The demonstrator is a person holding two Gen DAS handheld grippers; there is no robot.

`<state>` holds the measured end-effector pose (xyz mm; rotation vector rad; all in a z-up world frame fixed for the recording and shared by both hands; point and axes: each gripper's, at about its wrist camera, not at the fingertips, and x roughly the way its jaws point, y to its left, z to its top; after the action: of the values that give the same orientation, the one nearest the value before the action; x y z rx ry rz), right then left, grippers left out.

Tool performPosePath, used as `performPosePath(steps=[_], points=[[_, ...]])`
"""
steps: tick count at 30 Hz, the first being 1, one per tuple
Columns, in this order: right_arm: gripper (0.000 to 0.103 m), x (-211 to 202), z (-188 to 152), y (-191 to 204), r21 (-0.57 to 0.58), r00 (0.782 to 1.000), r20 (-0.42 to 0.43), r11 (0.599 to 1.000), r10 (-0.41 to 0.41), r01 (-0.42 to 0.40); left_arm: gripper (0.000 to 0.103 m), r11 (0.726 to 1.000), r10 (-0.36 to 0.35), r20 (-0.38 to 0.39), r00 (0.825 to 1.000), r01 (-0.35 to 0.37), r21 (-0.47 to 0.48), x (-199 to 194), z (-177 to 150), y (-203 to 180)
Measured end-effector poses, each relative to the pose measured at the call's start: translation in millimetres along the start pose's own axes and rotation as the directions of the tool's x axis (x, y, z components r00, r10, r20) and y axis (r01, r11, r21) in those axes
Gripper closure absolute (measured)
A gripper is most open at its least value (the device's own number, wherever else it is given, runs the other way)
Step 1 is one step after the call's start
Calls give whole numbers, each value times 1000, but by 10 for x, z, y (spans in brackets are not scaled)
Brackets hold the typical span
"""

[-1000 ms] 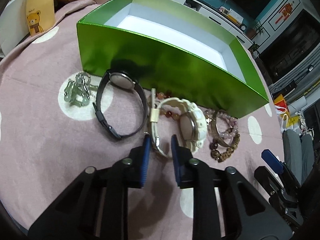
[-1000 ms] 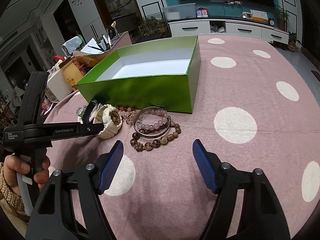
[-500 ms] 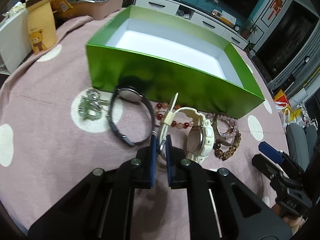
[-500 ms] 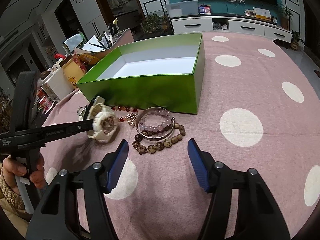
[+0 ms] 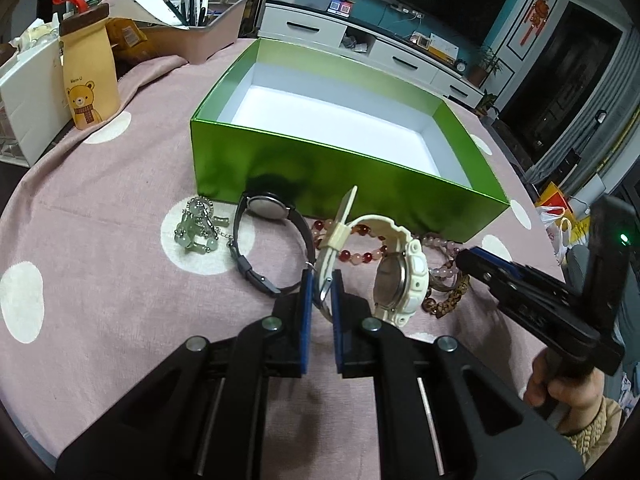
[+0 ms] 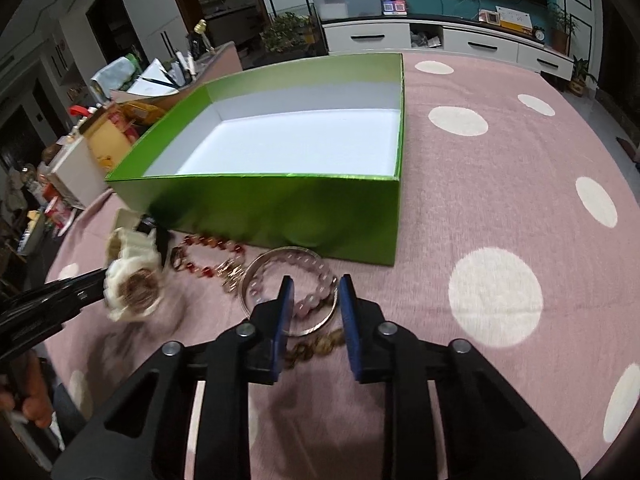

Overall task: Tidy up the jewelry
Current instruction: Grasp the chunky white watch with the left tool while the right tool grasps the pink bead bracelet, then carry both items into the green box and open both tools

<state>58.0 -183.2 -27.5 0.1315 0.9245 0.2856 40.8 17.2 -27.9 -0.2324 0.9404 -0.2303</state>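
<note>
My left gripper [image 5: 320, 292] is shut on the strap of a cream watch [image 5: 400, 276], which tilts up off the pink cloth; the right wrist view shows the watch [image 6: 132, 284] blurred. My right gripper [image 6: 316, 300] is closing, its jaws on either side of a pink bead bracelet [image 6: 308, 302] inside a silver bangle [image 6: 256, 276], and the pads do not press on them. A brown bead bracelet [image 6: 316, 348] lies under the fingers. A red bead bracelet [image 5: 360, 256], a black watch [image 5: 264, 208] and a jade bead piece [image 5: 196, 228] lie before the empty green box [image 5: 340, 184].
The box's front wall [image 6: 280, 208] rises just behind the jewelry. At the far left stand a bear-print pouch [image 5: 90, 80], a white box [image 5: 28, 92] and a tray of pens [image 5: 200, 36]. Dotted pink cloth [image 6: 500, 220] spreads to the right of the box.
The left jaws shut on the cream watch's strap and raised it. The right gripper moved forward over the bracelets and its jaws narrowed around them.
</note>
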Motion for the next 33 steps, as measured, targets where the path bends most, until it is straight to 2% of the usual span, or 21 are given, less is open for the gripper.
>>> performPosePath(steps=[6, 9, 17, 24, 33], points=[[93, 121, 45, 36, -35, 999, -18, 998, -45, 44, 95, 1000, -7, -1, 1000, 7, -1, -2, -3, 39], [96, 118, 49, 29, -41, 998, -14, 998, -56, 56, 95, 1000, -10, -2, 1000, 10, 0, 6, -3, 44], [96, -235, 64, 68, -34, 997, 74, 999, -3, 6, 95, 1000, -11, 5, 1000, 11, 5, -14, 7, 34], [96, -604, 143, 160, -50, 986, 164, 999, 21, -13, 94, 1000, -21, 21, 1000, 21, 20, -105, 16, -31], [96, -820, 218, 134, -33, 968, 244, 998, 55, -48, 94, 999, -11, 52, 999, 8, 51, -257, 170, -147]])
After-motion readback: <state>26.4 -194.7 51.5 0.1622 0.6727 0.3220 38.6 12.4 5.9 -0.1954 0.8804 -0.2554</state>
